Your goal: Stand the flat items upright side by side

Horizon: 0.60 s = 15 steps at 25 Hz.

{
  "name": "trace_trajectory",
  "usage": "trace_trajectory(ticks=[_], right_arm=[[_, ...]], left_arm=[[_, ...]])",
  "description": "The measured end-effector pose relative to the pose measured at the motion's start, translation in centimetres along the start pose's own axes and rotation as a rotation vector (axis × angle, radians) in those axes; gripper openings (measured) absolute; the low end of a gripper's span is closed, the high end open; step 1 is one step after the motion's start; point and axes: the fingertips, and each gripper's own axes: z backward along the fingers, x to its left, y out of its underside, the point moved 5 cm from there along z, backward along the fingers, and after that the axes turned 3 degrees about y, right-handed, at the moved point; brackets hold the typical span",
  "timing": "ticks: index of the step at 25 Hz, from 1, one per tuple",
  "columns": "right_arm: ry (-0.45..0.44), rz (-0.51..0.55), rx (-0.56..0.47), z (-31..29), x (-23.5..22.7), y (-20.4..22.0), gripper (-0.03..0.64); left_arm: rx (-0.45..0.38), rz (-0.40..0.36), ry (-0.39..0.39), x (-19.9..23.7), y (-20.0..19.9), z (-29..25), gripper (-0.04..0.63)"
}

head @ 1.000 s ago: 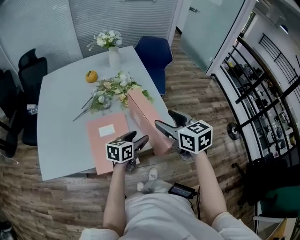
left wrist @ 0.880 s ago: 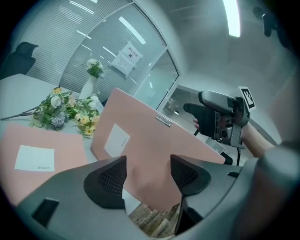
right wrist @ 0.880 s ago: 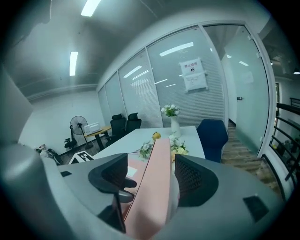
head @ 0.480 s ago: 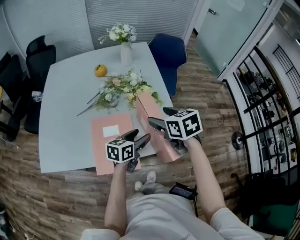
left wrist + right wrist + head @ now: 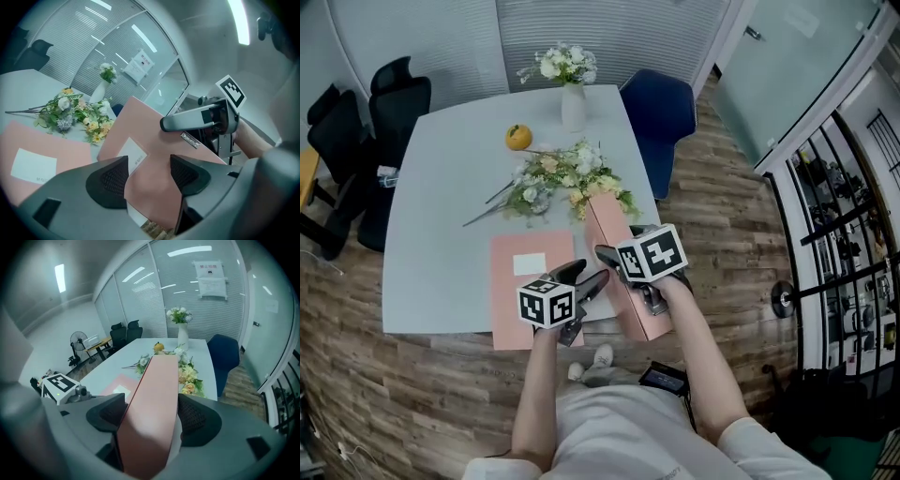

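My right gripper (image 5: 622,242) is above the pink box that stands on its long narrow edge (image 5: 609,220), near the right front corner of the grey table (image 5: 441,206). Its jaws have just been opening and are now spread very wide. The box is between them and fills almost the whole gap. In the right gripper view the two pads lie just beside the two broad faces of the box, one on each side, but I do not see them pressing on it. This gripper points steeply down along the top edge of the box.

My left gripper (image 5: 586,278) is lower and more to the left, over the front edge of the table, between the two boxes. Its jaws are apart and nothing is between the pads. In the left gripper view I look through the gap at the broad face of the standing box, which has a white label (image 5: 133,157) on it.

The second pink box (image 5: 525,300) lies flat on the table, to the left of the standing one, with its own white label turned up. The two boxes are near each other but do not touch.

Farther back on the table there are loose flowers (image 5: 562,183), an orange (image 5: 518,138) and a white vase with flowers (image 5: 572,105)
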Motion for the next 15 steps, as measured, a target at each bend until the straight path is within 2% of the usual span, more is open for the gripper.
trace_trajectory(ticks=[6,10,15], right_arm=[[0.003,-0.032,0.023,-0.41,-0.38,0.05,0.351],[0.006,-0.038,0.025,-0.36,-0.31,0.15,0.348],[0.012,-0.042,0.024,-0.51,-0.38,-0.11,0.345]], left_arm=[[0.005,0.0,-0.004,0.11,0.19,-0.4,0.282],[0.03,-0.033,-0.004,-0.08,-0.01,-0.44,0.281],[0.055,-0.044,0.045,0.27,-0.54,-0.65,0.281]])
